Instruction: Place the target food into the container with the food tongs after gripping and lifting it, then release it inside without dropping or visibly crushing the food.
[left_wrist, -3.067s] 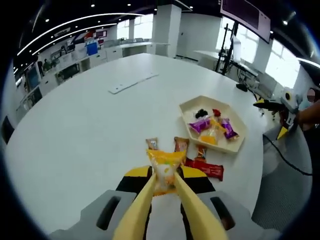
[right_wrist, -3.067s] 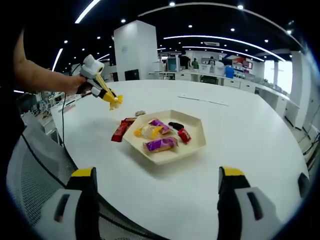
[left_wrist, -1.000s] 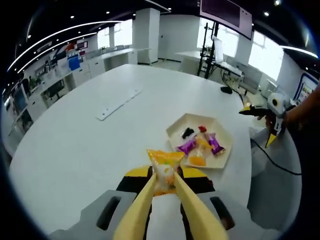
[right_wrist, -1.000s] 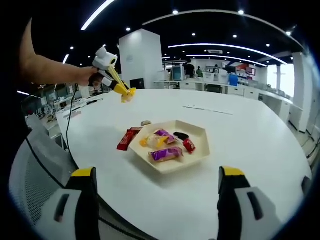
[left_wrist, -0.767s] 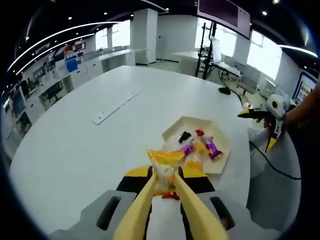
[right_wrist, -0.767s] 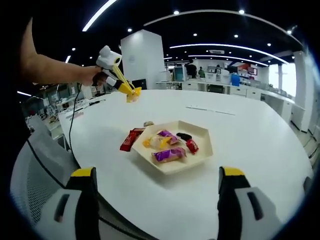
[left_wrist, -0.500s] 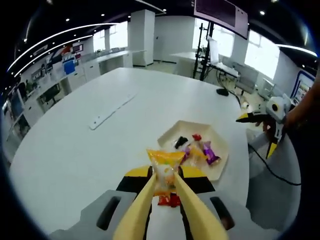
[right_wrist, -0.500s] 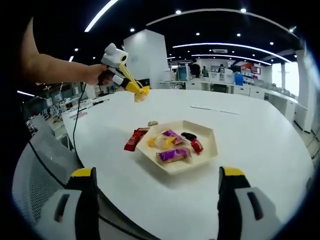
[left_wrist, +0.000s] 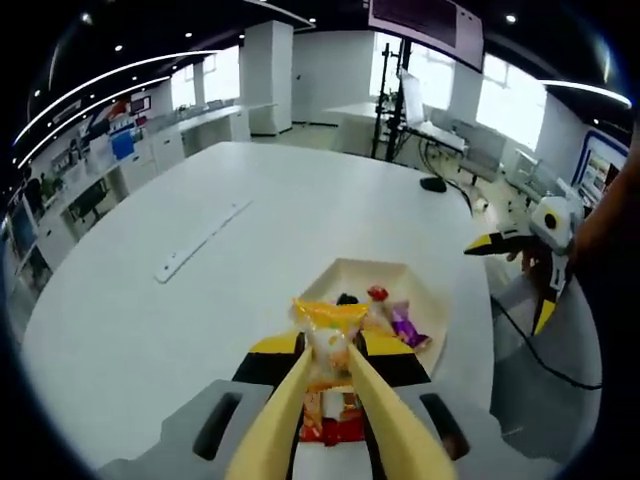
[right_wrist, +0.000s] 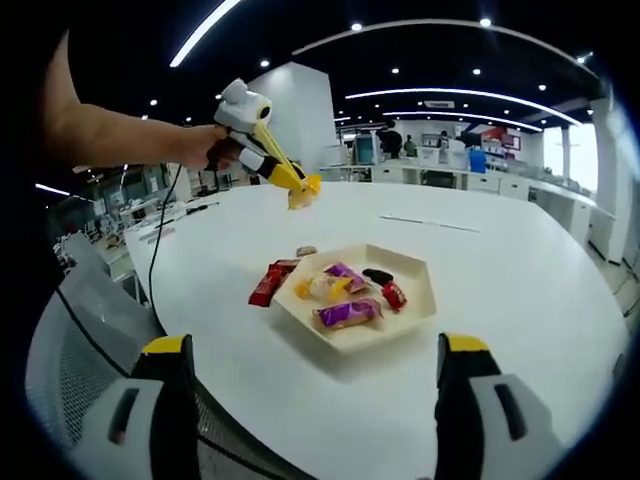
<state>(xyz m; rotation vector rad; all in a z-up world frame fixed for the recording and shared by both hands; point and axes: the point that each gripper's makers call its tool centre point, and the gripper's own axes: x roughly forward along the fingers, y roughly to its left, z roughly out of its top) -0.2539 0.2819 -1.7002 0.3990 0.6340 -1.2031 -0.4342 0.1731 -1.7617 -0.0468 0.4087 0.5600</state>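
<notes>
In the left gripper view, the left claw (left_wrist: 328, 372) drives a pair of yellow food tongs (left_wrist: 305, 400), whose tips are clamped on a yellow snack packet (left_wrist: 328, 335) held in the air above the white worktop (left_wrist: 200, 300). The hexagonal cream tray (left_wrist: 425, 290) lies just ahead of the tong tips and a little to their right, already holding several wrapped sweets, among them a purple wrapped sweet (left_wrist: 405, 325). A red wrapped snack (left_wrist: 330, 425) lies on the worktop below the tongs.

In the right gripper view, the left claw (right_wrist: 262, 150) and packet (right_wrist: 303, 190) hang above and left of the tray (right_wrist: 400, 265), short of its near rim. The right claw (right_wrist: 315, 400) stands wide apart and empty, near the worktop's edge.

The packet probably needs to travel forward and down over the tray before release.
</notes>
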